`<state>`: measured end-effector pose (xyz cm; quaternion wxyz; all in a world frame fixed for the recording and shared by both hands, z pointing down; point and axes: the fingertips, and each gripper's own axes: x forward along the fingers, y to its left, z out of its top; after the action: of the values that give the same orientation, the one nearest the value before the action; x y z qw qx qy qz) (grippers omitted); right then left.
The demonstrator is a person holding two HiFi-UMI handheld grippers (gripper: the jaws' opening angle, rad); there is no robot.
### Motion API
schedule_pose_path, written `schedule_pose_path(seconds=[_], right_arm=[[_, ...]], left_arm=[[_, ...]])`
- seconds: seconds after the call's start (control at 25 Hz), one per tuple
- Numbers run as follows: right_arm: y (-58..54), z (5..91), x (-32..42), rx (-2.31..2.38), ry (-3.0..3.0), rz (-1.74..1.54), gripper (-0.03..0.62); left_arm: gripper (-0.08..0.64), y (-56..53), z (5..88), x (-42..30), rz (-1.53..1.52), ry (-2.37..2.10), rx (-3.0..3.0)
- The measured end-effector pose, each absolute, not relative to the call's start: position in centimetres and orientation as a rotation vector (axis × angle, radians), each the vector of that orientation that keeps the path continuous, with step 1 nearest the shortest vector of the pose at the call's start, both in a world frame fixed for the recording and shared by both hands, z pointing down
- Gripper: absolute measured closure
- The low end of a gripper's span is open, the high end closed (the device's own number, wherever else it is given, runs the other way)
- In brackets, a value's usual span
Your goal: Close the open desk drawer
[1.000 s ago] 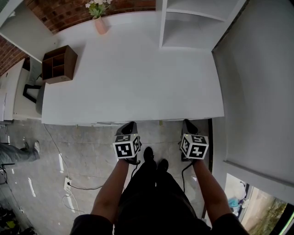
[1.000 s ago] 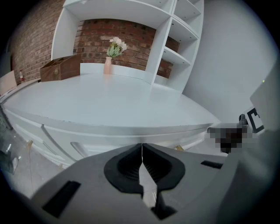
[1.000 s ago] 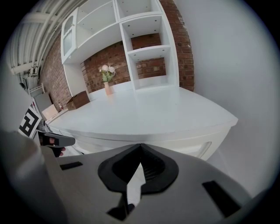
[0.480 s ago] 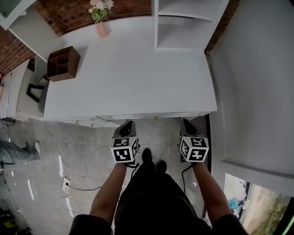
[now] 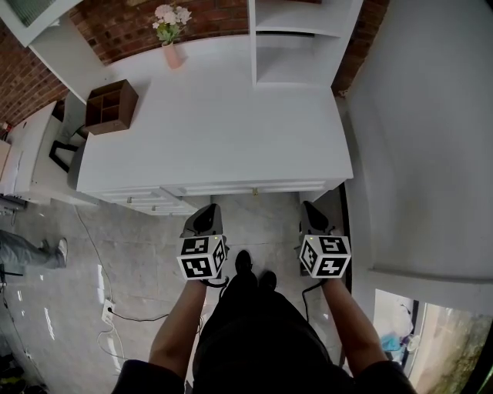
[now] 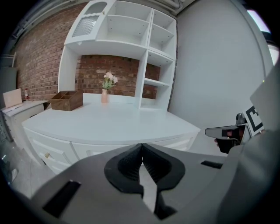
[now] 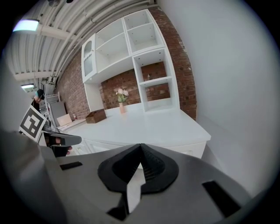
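Since a second ago: left gripper [image 5: 206, 209] and right gripper [image 5: 310, 206] stand farther back from the desk [image 5: 216, 131] — a strip of floor [image 5: 262, 209] now shows between their tips and its front edge.
left gripper: held low over the floor, jaws pressed together at the tips, nothing between them.
right gripper: level with the left, jaws likewise clenched on nothing.
floor: grey tiles, with a cable [image 5: 115, 308] trailing at the left.
drawers [image 5: 154, 202]: white fronts with small knobs under the desk's front edge, ahead of the left gripper. A shallower centre drawer [image 5: 254, 188] sits between the two grippers. I cannot tell whether any front stands out from the rest.
desk: white top, bare across its near and middle part.
wooden box [image 5: 112, 106]: at the far left of the top, split into compartments — too dark inside to tell what they hold.
vase [image 5: 172, 54]: pink, at the back edge, holding pale flowers [image 5: 171, 15].
shelves [image 5: 296, 46]: white, at the far right against the brick wall [image 5: 123, 27].
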<state>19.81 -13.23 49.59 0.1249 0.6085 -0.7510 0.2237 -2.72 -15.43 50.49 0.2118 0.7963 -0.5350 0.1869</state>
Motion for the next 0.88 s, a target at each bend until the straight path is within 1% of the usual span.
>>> schedule_pose_path(seconds=[0.32,0.88], right_arm=[[-10.3,46.8,20.2,1.800,-2.265,0.611,0.588],[-5.7,44.8,20.7,1.839,-2.306,0.563,0.588]], left_arm=[[0.549,-12.0,48.5,-2.5,0.471,-1.517,2.240],[0.549,-7.8,45.9,-2.9,0.426,-1.556,2.302]])
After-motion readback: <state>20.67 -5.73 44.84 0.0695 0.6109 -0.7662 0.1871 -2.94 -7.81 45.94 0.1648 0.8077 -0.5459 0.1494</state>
